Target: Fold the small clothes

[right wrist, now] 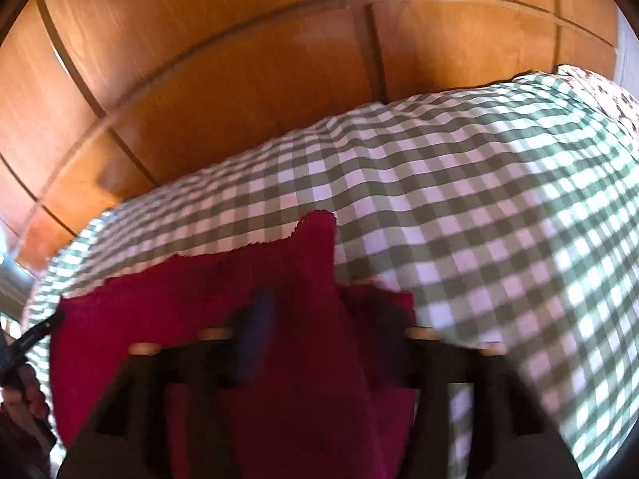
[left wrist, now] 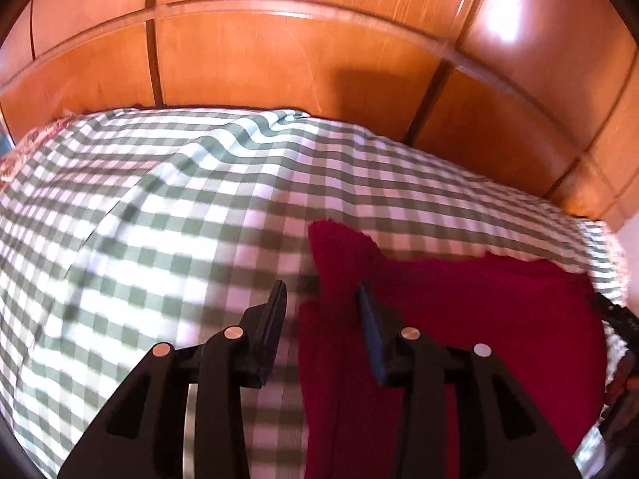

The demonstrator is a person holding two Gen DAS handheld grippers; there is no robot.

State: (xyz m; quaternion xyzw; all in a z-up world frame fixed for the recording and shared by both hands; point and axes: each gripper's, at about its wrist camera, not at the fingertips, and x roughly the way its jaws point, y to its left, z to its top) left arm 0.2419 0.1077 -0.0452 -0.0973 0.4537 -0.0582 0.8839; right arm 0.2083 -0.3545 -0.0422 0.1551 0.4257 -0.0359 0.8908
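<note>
The red garment (left wrist: 459, 319) lies flat on the checked bedcover (left wrist: 159, 219). The left gripper (left wrist: 321, 295) hangs with fingers parted and empty over its left edge; the right gripper (right wrist: 323, 311) (blurred) is spread above its right end, holding nothing.

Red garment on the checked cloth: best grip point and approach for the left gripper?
Take the red garment at its near-left edge, where it borders the checked cloth. The left gripper stands open straddling that edge; come from above, slightly leftward. The garment lies flat, so only its edges give the fingers something to pinch.
</note>
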